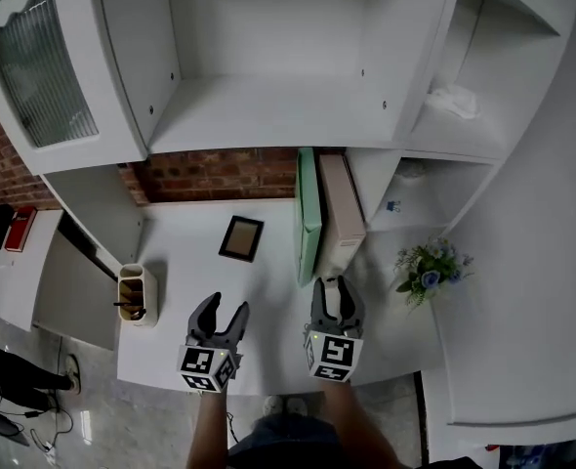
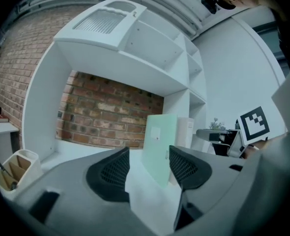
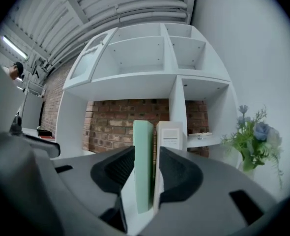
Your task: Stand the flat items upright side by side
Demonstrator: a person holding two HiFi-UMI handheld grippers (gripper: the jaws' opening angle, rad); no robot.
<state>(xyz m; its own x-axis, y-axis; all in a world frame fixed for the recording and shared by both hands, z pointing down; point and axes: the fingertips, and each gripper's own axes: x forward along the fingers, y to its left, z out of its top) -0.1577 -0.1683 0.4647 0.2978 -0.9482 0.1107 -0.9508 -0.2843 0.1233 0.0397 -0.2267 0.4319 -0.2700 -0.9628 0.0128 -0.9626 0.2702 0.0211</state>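
The green file folder [image 1: 308, 218] stands upright on the white desk [image 1: 190, 252], with its narrow edge towards the person. Touching its right side, the beige file box [image 1: 341, 203] also stands upright, so the two sit side by side.

In the right gripper view, the beige file box [image 3: 171, 134] carries a white label [image 3: 170, 137] on its spine with a few lines of print too small to read. In the left gripper view, the green file folder [image 2: 159, 141] shows a small white label [image 2: 156, 134] on its broad face, and no writing can be made out on it.

The right gripper [image 1: 336, 283] hangs at the near end of the green file folder, released. In its own view the right gripper [image 3: 146, 151] has its jaws apart. The green file folder [image 3: 143, 156] shows in the gap, and a strip of space is visible beside the right pad.

The left gripper [image 1: 225, 308] is well to the left of the green file folder, nearer the person. In its own view the left gripper [image 2: 148, 154] is released too, jaws wide, with only bare desk between them.

Each gripper has a cube with black-and-white square markers [image 1: 208, 367] and no letters.

Left of the green file folder, a dark picture frame [image 1: 241, 238] lies flat. Farther left, at the desk's edge, is a cream pen holder [image 1: 137, 294]. Right of the beige file box is a small bunch of blue flowers [image 1: 428, 270].
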